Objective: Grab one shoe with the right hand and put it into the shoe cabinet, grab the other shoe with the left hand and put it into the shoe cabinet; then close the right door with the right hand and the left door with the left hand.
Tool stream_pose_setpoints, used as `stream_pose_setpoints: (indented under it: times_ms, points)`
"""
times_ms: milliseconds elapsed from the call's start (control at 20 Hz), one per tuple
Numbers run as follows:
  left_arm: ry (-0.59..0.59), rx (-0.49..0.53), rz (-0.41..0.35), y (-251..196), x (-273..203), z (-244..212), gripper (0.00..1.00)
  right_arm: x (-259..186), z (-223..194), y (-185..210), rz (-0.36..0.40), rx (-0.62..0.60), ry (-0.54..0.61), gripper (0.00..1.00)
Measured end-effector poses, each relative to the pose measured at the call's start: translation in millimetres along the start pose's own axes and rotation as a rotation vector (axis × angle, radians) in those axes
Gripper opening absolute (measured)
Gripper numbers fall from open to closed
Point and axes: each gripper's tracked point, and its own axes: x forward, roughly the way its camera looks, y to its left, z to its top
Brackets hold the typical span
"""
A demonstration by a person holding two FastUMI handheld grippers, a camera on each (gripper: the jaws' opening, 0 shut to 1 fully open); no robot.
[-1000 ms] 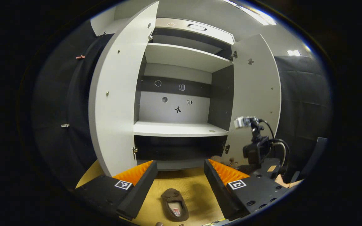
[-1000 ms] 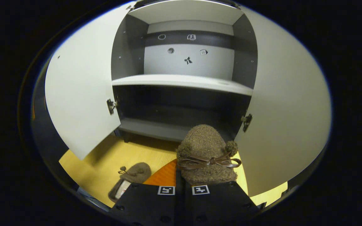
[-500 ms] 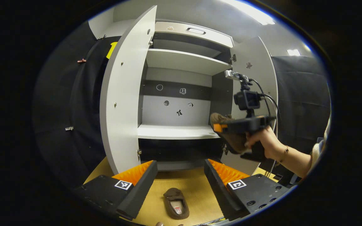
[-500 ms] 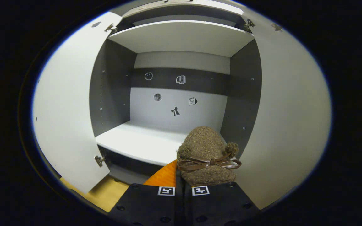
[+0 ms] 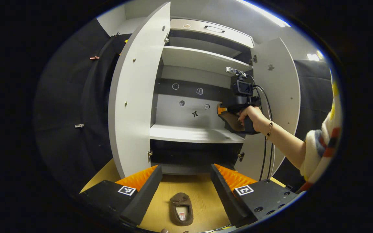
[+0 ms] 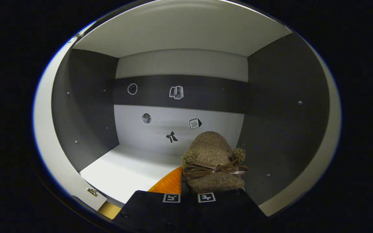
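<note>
Shoe cabinet [image 5: 193, 134] doors wide — middle shelf [image 6: 125, 171] bare, right gripper [image 5: 227, 111] at its right

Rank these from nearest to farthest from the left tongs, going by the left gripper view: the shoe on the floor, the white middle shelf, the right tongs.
From the left tongs:
1. Shoe on the floor, just below, between the fingers.
2. White middle shelf, straight ahead inside the cabinet.
3. Right tongs, up to the right, holding the other shoe over that shelf's right end.

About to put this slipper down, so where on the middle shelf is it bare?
The white shelf lies bare from the left wall across to the held slipper. Tightest at the right wall, beside the right tool.
</note>
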Motion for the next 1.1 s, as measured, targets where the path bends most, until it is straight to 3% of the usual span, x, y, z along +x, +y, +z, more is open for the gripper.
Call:
stream_pose_setpoints:
  times_ms: [300, 650, 750, 900, 1100]
  points:
    - [0.024, 0.003, 0.089, 12, 4, -2, 0.95, 73, -28, -11, -0.014, 0.007, 0.133, 0.05]
    - [0.055, -0.010, 0.123, 14, 6, -9, 0.95, 103, -82, 6, 0.032, -0.029, 0.278, 0.10]
    - [0.066, -0.019, 0.123, 12, 5, -11, 0.95, 98, -87, 15, 0.054, -0.028, 0.299, 0.24]
    - [0.067, -0.019, 0.119, 12, 3, -11, 0.95, 84, -82, 25, 0.077, -0.047, 0.279, 0.70]
    - [0.064, -0.005, 0.105, 14, 0, -11, 0.95, 51, -67, 23, 0.070, -0.043, 0.200, 0.96]
